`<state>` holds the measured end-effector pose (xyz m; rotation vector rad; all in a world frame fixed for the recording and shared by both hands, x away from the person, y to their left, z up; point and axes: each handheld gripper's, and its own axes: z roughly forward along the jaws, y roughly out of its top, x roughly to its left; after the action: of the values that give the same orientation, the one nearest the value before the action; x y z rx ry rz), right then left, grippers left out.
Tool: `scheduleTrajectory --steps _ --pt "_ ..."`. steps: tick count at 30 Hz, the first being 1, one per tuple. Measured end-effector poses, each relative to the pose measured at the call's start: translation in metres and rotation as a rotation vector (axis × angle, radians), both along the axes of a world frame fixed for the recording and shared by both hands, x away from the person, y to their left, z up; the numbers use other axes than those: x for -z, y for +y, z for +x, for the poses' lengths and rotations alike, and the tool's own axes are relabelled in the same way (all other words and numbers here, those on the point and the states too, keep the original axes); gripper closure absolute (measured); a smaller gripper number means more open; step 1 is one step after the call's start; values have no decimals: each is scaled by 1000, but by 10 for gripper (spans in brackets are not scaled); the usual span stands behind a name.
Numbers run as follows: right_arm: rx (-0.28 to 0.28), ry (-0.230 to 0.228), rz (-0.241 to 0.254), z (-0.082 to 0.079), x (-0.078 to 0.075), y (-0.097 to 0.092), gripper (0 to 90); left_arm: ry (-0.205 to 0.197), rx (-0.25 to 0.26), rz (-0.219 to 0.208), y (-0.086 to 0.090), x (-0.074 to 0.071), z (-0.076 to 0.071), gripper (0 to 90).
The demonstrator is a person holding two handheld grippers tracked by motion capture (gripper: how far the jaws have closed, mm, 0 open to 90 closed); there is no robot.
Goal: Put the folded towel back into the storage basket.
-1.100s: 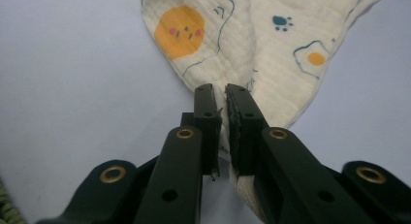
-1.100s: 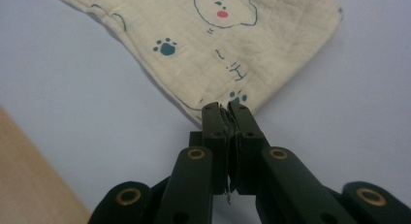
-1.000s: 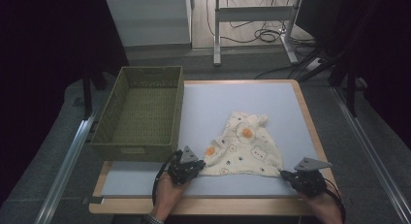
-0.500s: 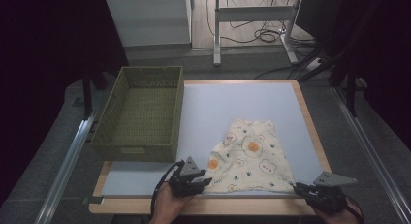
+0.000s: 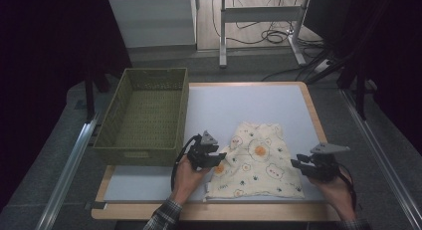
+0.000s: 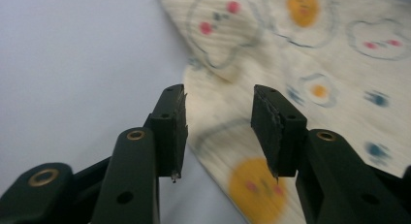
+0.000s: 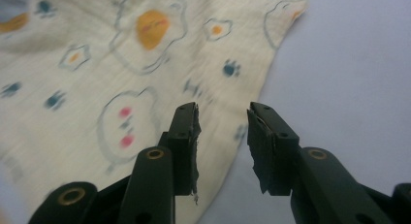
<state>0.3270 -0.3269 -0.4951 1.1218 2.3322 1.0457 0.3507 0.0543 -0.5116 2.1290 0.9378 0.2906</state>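
Both the left hand-held gripper [image 5: 219, 157] and the right hand-held gripper [image 5: 296, 165] have just been opening with nothing between their jaws, so lift them slowly off the flat cloth [image 5: 259, 160] on the desk [image 5: 219, 103].

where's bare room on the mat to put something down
Free: the far mat between basket and right edge, beyond the cloth; also the near-left strip below the basket. Crowded: the near side, with cloth and both grippers.

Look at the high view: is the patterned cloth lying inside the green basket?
No, the patterned cloth lies spread flat on the table, to the right of the green basket, which holds nothing.
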Motion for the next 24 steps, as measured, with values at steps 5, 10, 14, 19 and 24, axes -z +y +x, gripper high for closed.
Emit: scheduleTrajectory --steps 5,10,14,19,24 --pt "38 5 -1 36 1 8 628 37 -14 3 -5 6 28 578" --pt "68 10 4 71 5 19 602 70 21 14 -22 16 37 565" --pt "85 28 -2 88 16 29 535 20 22 56 -33 20 33 591" --pt "91 32 -22 86 25 35 802 30 52 22 -32 21 32 862" --pt "78 1 -102 77 19 34 877 -107 -41 0 -16 2 26 877"
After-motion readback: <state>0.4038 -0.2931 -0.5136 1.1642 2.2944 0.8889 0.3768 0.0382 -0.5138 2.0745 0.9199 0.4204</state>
